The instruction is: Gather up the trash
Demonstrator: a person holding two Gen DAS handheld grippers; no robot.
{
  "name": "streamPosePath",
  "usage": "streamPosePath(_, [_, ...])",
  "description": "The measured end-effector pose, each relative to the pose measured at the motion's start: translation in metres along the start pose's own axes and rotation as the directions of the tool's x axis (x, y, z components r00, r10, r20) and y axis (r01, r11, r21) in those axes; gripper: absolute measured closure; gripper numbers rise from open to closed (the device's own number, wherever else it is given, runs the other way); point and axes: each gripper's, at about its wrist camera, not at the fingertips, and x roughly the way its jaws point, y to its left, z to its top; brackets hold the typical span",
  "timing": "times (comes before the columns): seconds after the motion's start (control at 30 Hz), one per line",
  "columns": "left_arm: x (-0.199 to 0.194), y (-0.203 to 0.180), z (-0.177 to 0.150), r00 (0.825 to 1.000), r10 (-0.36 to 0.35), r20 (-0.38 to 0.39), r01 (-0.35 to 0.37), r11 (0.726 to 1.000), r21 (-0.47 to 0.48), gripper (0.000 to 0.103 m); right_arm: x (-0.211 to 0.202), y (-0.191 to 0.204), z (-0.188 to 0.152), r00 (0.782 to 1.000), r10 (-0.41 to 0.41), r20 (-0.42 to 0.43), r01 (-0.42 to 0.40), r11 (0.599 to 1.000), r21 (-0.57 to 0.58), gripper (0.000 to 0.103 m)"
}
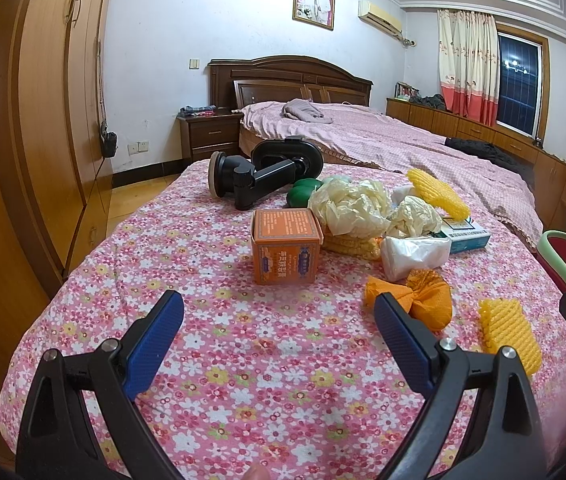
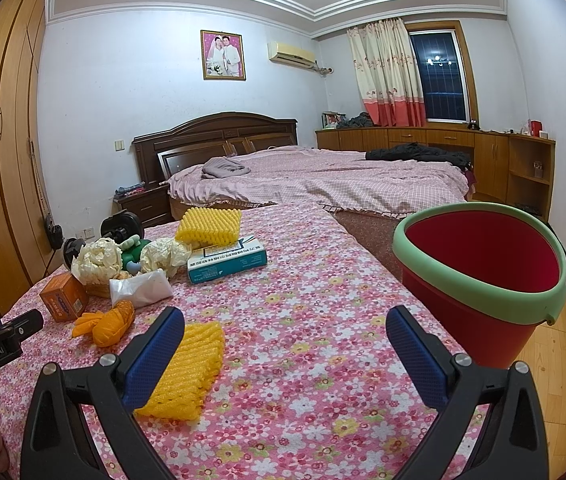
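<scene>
Both claws, left claw (image 1: 279, 320) and right claw (image 2: 285, 334), spread empty above floral cloth (image 2: 303, 280); ribbed yellow foam net (image 2: 187, 372) beside the right claw; smooth red bucket (image 2: 479, 280) nearby.

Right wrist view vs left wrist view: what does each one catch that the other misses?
Only the right wrist view shows the whole red bucket with its green rim, standing off the table's right edge, plus the left gripper's body at the frame's left edge.

Only the left wrist view shows the black suction mount in full; the right view catches only parts of it behind the crumpled paper.

Both show the orange box, the blue-green carton, the orange foam net, the yellow foam nets, and the floral tablecloth. Both grippers are open, holding nothing.
</scene>
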Motion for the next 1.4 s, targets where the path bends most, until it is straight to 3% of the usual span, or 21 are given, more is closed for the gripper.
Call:
streamPosePath(0.67, [-0.002, -0.003, -0.002, 1.000, -0.005, -0.016, 0.005, 1.000, -0.002, 0.007, 0.003, 0.000, 0.001, 1.000, 0.009, -0.028, -0.009, 1.000, -0.001, 0.000])
streamPosePath(0.83, [0.012, -0.004, 0.005, 0.998, -0.031, -0.059, 0.032, 0.999, 0.009, 0.007, 0.013, 0.000, 0.006, 0.997, 0.038, -0.074, -0.039, 0.999, -0.021, 0.000])
streamPosePath(1.07, [0.029, -0.007, 0.037, 0.993, -0.040, -0.107, 0.045, 0.998, 0.045, 0.007, 0.008, 0.001, 0.020, 0.987, 0.095, -0.130, -0.093, 0.995, 0.018, 0.000])
streamPosePath(1.23, [0.062, -0.012, 0.046, 0.974, -0.060, -0.220, 0.073, 0.996, 0.049, 0.013, 0.016, 0.012, 0.022, 0.973, 0.105, -0.206, -0.107, 0.994, 0.003, 0.000])
streamPosePath(1.4, [0.079, -0.008, 0.046, 0.965, -0.061, -0.257, 0.069, 0.997, 0.025, 0.018, 0.023, 0.019, 0.020, 0.958, 0.120, -0.260, -0.124, 0.992, -0.001, 0.000])
